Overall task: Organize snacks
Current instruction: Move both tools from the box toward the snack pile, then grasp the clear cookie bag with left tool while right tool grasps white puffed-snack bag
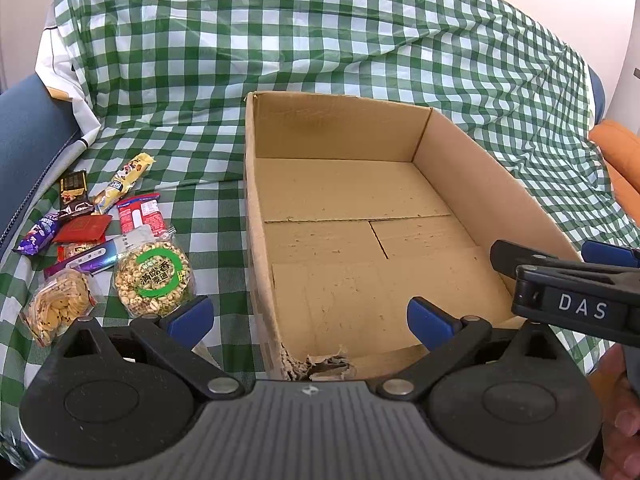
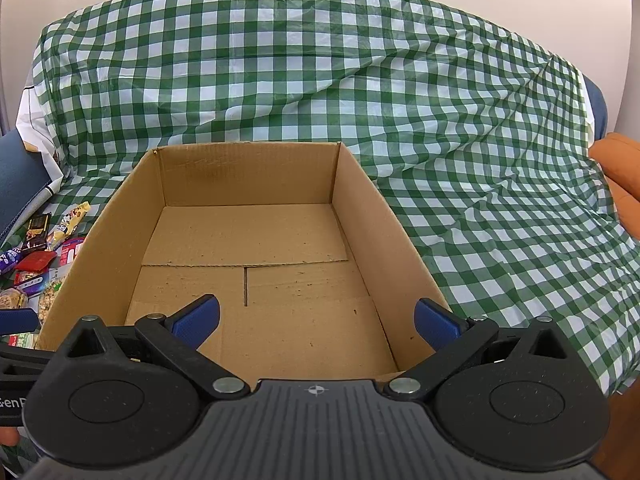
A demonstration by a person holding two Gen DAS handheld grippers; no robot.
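Observation:
An open, empty cardboard box [image 1: 460, 168] sits on a green checked cloth; it also shows in the right wrist view [image 2: 360, 208]. A heap of snack packets lies left of the box: a round puffed-grain cake with a green label [image 1: 154, 278], a bag of crackers [image 1: 56, 306], a red-and-white packet [image 1: 140, 214], a yellow bar [image 1: 124, 182] and small dark and purple packets. My left gripper [image 1: 310, 320] is open and empty over the box's near left corner. My right gripper [image 2: 316, 320] is open and empty over the box's near edge; it also shows in the left wrist view [image 1: 560, 264].
The green checked cloth [image 1: 320, 40] covers a sofa seat and backrest. A blue cushion [image 1: 28, 132] is at the far left. An orange cushion [image 1: 618, 152] is at the right. The box's near wall is torn [image 1: 320, 364].

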